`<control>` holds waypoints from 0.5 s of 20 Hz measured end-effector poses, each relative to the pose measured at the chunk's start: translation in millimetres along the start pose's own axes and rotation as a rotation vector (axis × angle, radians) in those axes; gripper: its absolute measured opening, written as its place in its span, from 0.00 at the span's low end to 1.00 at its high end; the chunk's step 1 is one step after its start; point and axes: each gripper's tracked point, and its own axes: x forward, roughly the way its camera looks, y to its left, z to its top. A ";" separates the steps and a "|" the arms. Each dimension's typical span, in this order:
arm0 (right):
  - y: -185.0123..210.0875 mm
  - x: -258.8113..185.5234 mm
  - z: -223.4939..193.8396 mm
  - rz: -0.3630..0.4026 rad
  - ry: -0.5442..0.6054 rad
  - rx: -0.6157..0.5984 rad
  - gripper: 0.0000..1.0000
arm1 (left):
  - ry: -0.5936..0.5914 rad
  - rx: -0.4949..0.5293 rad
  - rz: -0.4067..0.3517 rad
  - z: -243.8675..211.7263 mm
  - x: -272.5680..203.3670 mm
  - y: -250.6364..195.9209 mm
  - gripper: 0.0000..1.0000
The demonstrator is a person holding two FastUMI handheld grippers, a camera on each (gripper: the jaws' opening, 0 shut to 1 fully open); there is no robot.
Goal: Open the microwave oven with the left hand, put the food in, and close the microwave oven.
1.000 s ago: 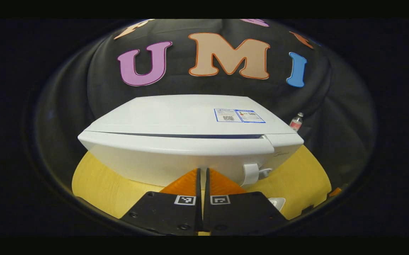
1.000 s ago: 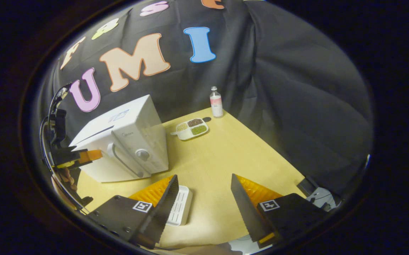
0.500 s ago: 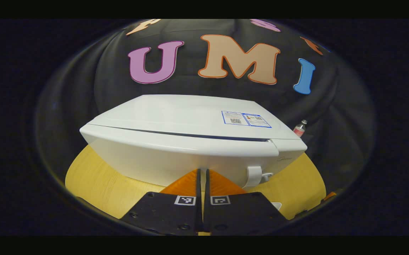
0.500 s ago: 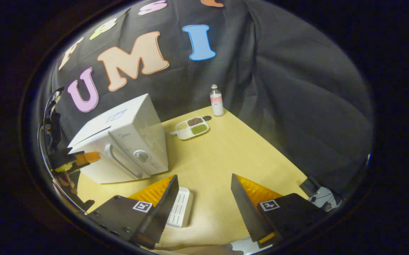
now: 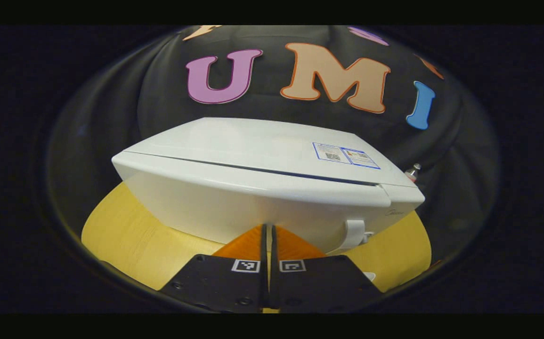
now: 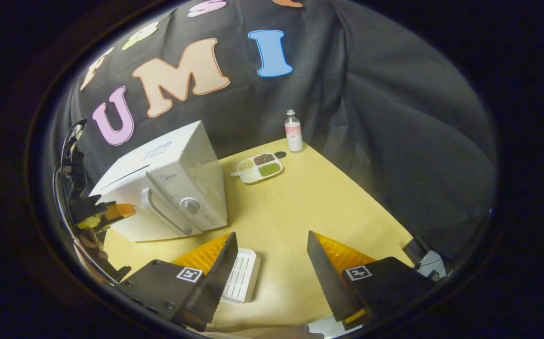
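Microwave (image 5: 262,188) shut on table (image 6: 300,202) — left gripper (image 5: 268,230) pinched closed facing its door, right gripper (image 6: 272,263) spread wide, holding nothing.

L gripper (image 5: 268,230) fingers pressed together, level; R gripper (image 6: 272,249) fingers wide apart.

The left gripper (image 5: 267,235) has two black finger mounts, each carrying a small square black-and-white marker tag and round screw heads near its lower edge. In the right gripper view, left of the microwave oven (image 6: 168,183), it has a dark body with looping black cables above it. The right gripper (image 6: 272,263) has black mounts with one marker tag each, screws on the left mount, and saw-toothed inner finger edges.
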 end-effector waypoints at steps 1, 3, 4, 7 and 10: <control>2.4 -2.2 -0.9 0.006 -0.001 -0.005 0.91 | -0.009 0.008 0.005 4.0 -0.1 -0.6 0.00; 4.7 -4.4 -1.2 0.016 -0.005 -0.014 0.91 | -0.001 -0.009 -0.002 0.1 1.8 -0.5 0.00; 5.8 -6.0 -0.1 0.020 -0.010 -0.016 0.94 | -0.003 -0.019 -0.011 -1.2 1.6 -0.6 0.01; 6.3 -12.4 0.5 0.033 -0.025 -0.017 0.94 | -0.005 -0.032 -0.049 -2.7 1.7 -0.7 0.01; 11.9 -16.6 4.2 0.066 -0.039 -0.029 0.90 | -0.019 -0.032 -0.082 2.9 -2.1 0.6 0.01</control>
